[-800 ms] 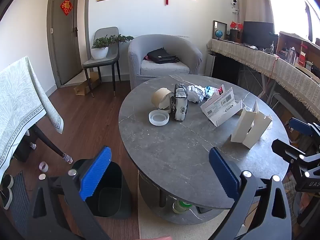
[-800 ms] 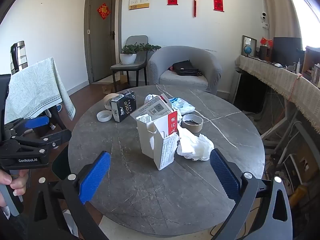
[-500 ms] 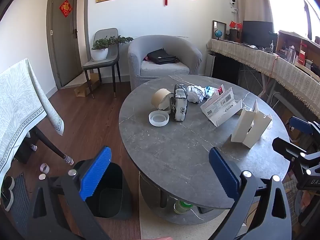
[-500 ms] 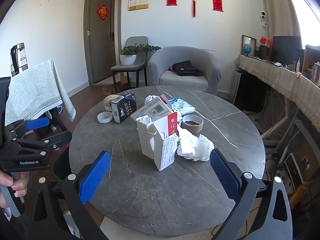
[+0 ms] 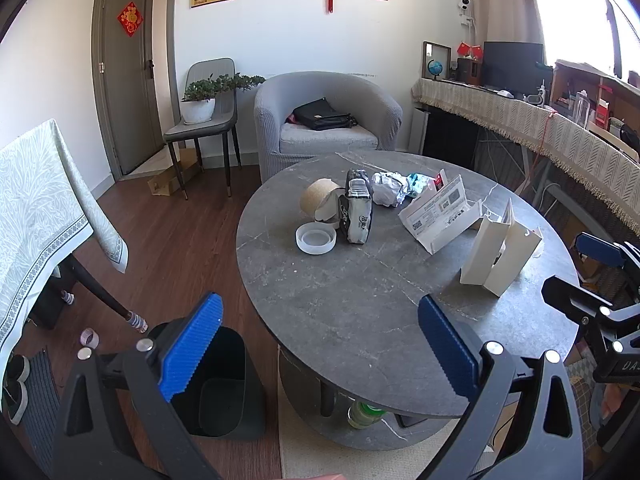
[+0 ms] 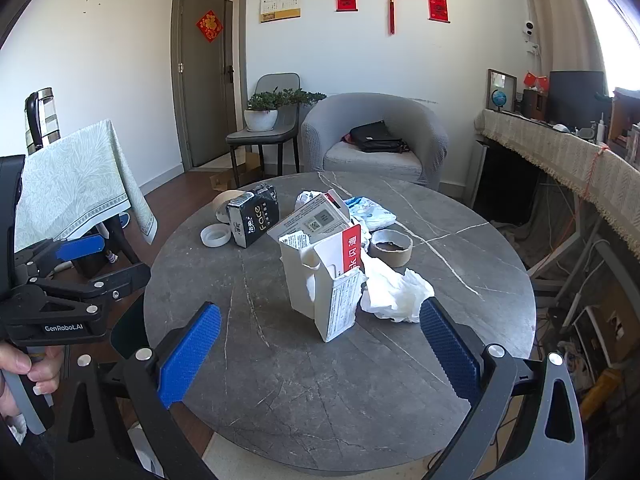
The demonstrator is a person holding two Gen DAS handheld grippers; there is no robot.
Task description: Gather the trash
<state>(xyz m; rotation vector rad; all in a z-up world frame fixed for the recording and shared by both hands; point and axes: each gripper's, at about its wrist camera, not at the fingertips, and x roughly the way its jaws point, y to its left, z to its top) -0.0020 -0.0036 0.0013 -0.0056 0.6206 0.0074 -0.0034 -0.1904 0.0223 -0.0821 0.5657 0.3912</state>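
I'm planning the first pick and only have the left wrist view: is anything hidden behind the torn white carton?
Observer: Yes. A crumpled white tissue lies right beside the carton, on the side you cannot see.
Operator: Anything else back there?
Observer: A brown cardboard ring lies flat on the table, just beyond the tissue.
Operator: Are the right tongs free?
Observer: The right tongs are wide open, with nothing between them.
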